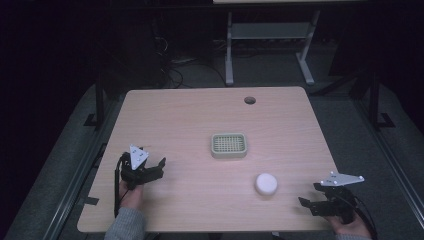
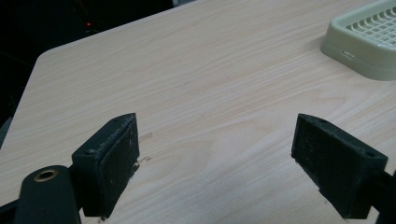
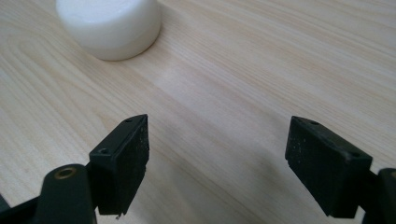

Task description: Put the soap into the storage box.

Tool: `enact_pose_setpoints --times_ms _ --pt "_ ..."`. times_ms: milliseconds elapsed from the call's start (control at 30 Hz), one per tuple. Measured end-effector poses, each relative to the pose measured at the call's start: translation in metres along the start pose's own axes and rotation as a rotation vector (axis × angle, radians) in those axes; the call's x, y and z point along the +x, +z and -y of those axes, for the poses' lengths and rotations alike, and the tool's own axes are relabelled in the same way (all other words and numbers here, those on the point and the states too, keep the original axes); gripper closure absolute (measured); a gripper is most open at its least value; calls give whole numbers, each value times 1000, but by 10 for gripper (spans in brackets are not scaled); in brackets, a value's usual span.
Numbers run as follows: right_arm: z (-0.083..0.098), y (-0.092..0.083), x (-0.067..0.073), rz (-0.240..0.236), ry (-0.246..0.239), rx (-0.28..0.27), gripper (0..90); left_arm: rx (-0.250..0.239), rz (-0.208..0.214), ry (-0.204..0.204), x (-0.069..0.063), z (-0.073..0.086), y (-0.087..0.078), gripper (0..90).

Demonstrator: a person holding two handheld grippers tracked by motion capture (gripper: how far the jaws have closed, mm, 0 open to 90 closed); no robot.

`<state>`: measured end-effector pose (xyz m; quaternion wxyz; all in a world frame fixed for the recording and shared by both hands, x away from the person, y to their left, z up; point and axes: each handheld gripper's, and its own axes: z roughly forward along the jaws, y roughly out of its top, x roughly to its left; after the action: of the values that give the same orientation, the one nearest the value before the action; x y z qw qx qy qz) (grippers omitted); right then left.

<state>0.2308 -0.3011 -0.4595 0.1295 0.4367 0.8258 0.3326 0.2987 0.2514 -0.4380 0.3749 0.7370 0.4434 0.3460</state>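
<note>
1. The right hand-held gripper [image 1: 314, 198] sits at the near right corner of the worktop [image 1: 200, 120]; its jaws stand wide apart with nothing between them, bare wood showing in the gap in the right gripper view.
2. Just ahead of it and toward the person's left lies the white round puck [image 1: 266, 183], flat on the wood and apart from the jaws. In the right gripper view the puck [image 3: 109, 25] is up and left of the jaw line, so the gripper would need to swing that way to straddle it. Being round, it offers no long axis to align with.
3. The left hand-held gripper [image 1: 156, 166] rests at the near left, likewise spread wide and empty, well apart from the puck. The right one is clearly nearer.
4. Beyond the puck, toward mid-worktop, sits the pale green slatted soap dish [image 1: 229, 145], empty; it is probably where the puck goes.
</note>
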Motion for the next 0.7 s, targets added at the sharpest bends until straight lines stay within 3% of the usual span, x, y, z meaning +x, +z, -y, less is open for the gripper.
enact_pose_setpoints --times_ms 600,700 --pt "-16 9 12 -14 -61 76 186 -4 6 2 1 1 -3 148" --pt "-20 8 13 -17 -73 78 184 -5 3 -14 2 1 -3 148"
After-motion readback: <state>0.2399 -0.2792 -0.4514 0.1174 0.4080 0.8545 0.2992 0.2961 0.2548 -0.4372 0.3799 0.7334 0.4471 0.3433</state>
